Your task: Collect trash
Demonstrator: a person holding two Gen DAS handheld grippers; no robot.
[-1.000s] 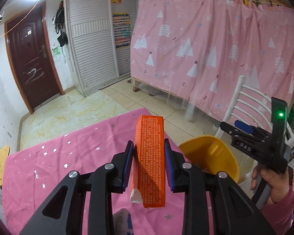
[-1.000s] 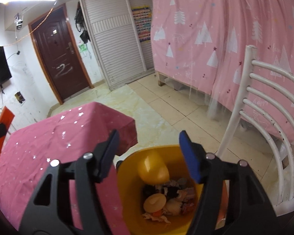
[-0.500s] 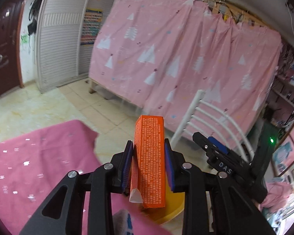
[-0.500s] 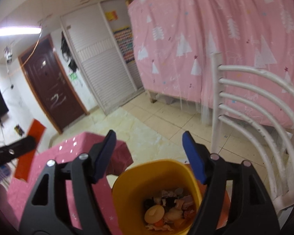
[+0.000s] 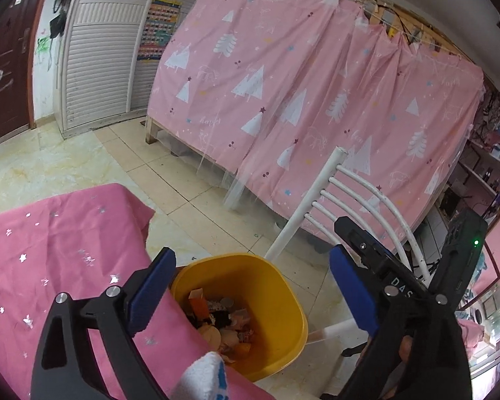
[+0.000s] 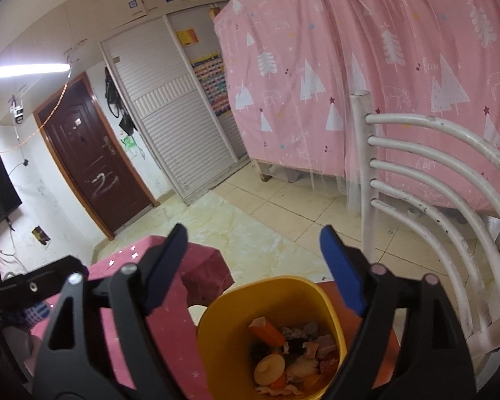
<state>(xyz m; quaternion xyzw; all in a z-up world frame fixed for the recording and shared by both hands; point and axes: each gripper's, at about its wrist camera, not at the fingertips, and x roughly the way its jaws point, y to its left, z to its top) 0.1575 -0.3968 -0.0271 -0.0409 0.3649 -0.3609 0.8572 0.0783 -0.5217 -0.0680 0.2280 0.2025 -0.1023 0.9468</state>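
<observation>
- The orange carton lies inside the yellow bin on top of the other scraps; half a second ago it sat clamped upright in the left gripper.
- The left gripper's jaws have just been opening and now stand wide apart above the bin, nothing between them, so this piece of trash looks delivered.
- The right gripper has also been opening; it hangs empty and spread over the bin's rim.
- The bin stands just beside the pink-clothed worktop, with a white chair close behind.
- A white item at the left view's lower edge is too cropped to identify.
</observation>
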